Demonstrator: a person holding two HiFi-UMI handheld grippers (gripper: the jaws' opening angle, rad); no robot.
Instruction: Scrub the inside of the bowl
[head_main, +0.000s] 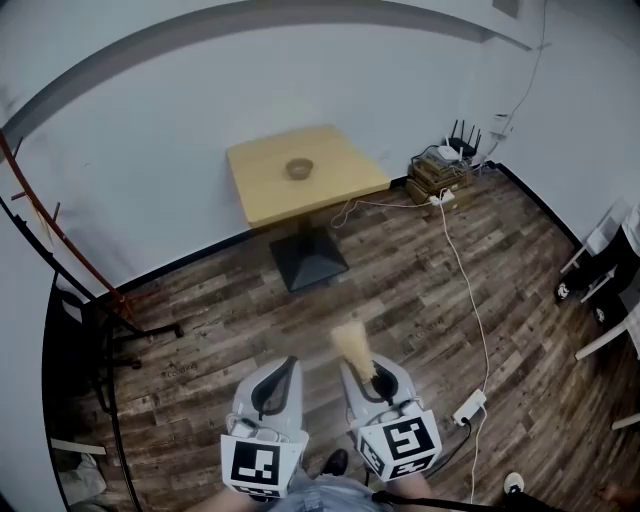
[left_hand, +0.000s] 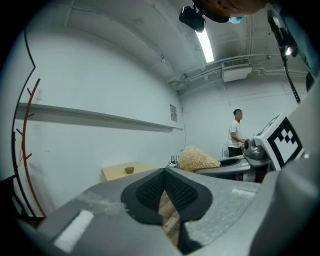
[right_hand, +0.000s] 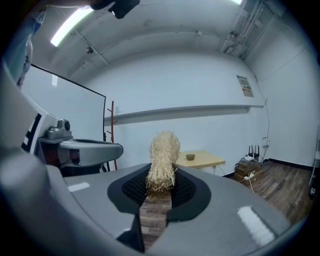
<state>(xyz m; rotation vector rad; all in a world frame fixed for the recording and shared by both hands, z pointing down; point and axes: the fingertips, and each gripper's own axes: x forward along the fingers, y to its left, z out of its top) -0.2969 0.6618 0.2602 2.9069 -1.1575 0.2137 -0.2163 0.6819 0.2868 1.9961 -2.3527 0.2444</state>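
The person stands well back from the table (head_main: 265, 195), with a stretch of wood floor between, so no scrubbing is under way. The bowl (head_main: 299, 168) sits alone near the middle of the tabletop, a little toward the edge by the wall. It is upright and open upward, which should leave its inside easy to reach from above.

The right gripper (right_hand: 161, 186) has its jaws closed on the lower end of a scrubber (right_hand: 163, 156), a bundle of pale straw-like fibres. Most of the bundle sticks out past the tips, I'd say so the free end can work round the bowl's wall. The left gripper (left_hand: 165, 172) is empty, its jaws brought together at the tips with only floor showing behind them.

Both are held low and side by side, pointing toward the table, which looks like a carrying pose rather than a working one. My guess is the left one will have to steady the bowl, since nothing pins it down. A cable (head_main: 463, 270) trails across the floor to the right of the table's foot and is worth stepping clear of.
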